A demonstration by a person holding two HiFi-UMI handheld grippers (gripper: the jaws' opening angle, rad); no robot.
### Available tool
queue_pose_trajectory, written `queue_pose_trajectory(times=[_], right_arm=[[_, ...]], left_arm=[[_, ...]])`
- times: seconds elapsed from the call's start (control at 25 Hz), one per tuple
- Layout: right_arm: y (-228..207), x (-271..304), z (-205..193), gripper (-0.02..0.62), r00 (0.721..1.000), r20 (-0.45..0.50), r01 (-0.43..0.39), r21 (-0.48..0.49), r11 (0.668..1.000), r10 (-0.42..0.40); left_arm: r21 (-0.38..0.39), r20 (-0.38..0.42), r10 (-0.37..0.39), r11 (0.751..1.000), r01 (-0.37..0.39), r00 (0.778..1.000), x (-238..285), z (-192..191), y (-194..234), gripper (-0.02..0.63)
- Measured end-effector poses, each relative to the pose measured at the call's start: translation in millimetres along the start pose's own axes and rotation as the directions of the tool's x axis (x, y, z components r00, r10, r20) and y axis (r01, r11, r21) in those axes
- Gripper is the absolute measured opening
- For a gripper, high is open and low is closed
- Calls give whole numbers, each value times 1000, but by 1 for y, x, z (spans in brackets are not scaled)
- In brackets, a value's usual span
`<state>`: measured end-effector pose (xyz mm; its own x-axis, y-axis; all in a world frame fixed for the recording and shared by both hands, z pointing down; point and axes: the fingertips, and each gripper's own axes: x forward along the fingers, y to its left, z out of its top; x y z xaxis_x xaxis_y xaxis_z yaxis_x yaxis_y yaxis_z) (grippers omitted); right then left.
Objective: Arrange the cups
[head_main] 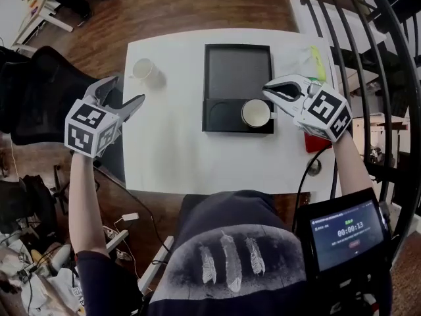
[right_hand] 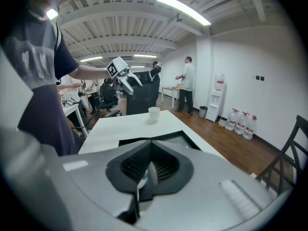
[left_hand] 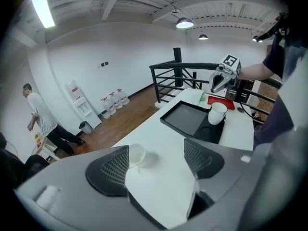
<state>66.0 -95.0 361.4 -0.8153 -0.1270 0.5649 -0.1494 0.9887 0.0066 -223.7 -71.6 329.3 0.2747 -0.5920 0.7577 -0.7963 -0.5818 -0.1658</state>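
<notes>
A dark navy T-shirt (head_main: 223, 242) with short sleeves (head_main: 99, 272) is worn, printed on the chest with three pale feathers (head_main: 227, 259). The left gripper (head_main: 125, 89) and the right gripper (head_main: 268, 91) are cased in light grey plastic, and each is capped by a white cube (head_main: 92, 130) of black square markers. Black ribbed pads (left_hand: 113, 170) are fitted inside the jaws. The pads are rounded and finely grooved.

Open-plan office; you stand here. Contents: white worktop (head_main: 171, 143) on wooden floor (head_main: 171, 5); black office chair (head_main: 43, 87); water dispenser (right_hand: 219, 97) with spare bottles (right_hand: 240, 121) beside it; ceiling strip light (right_hand: 183, 8) under exposed beams; black metal railing (left_hand: 168, 78); a person (right_hand: 186, 83) standing at a far desk.
</notes>
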Motion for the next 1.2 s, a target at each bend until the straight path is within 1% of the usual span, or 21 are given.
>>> queue_pose_trajectory(times=[0.12, 0.2, 0.28, 0.36, 0.44, 0.52, 0.6, 0.68, 0.84, 0.92, 0.96, 1.08, 1.2], right_arm=[[-2, 5, 7, 3, 1000, -16, 9, 7, 1000, -9], [-2, 9, 13, 3, 999, -28, 29, 5, 1000, -29], [2, 12, 19, 3, 998, -34, 47, 11, 999, -46], [7, 13, 22, 3, 997, -44, 63, 26, 998, -62], [8, 13, 23, 3, 995, -58, 82, 39, 996, -80], [12, 16, 26, 3, 993, -67, 96, 49, 994, -92], [18, 21, 25, 3, 991, -80, 109, 64, 992, -103], [22, 25, 21, 3, 989, -92, 120, 78, 990, -113], [11, 28, 12, 3, 989, -92, 124, 101, 987, -115], [5, 28, 10, 3, 988, -96, 133, 109, 985, -123], [4, 29, 10, 3, 987, -100, 138, 112, 984, -127], [7, 28, 6, 3, 987, -103, 136, 127, 983, -123], [8, 24, 0, 3, 988, -96, 134, 131, 982, -122]], left_arm=[[36, -60, 6, 999, -3, 998, 11, -17, 35, 356], [82, -121, 4, 997, 6, 993, 24, -36, 57, 356], [136, -189, -3, 990, 29, 982, 38, -58, 74, 354], [203, -255, -4, 977, 58, 967, 56, -77, 88, 354], [269, -313, -9, 958, 98, 950, 75, -93, 97, 353], [300, -354, -46, 940, 160, 934, 93, -111, 97, 350], [324, -358, -77, 925, 201, 930, 108, -119, 94, 322], [356, -356, -72, 912, 206, 932, 120, -119, 96, 298], [360, -366, -113, 898, 252, 924, 151, -125, 90, 238], [381, -375, -121, 884, 271, 919, 158, -125, 89, 210], [395, -382, -124, 874, 283, 916, 160, -126, 87, 188], [442, -390, -124, 844, 303, 913, 160, -130, 81, 75], [453, -392, -126, 835, 311, 911, 158, -129, 74, 75]])
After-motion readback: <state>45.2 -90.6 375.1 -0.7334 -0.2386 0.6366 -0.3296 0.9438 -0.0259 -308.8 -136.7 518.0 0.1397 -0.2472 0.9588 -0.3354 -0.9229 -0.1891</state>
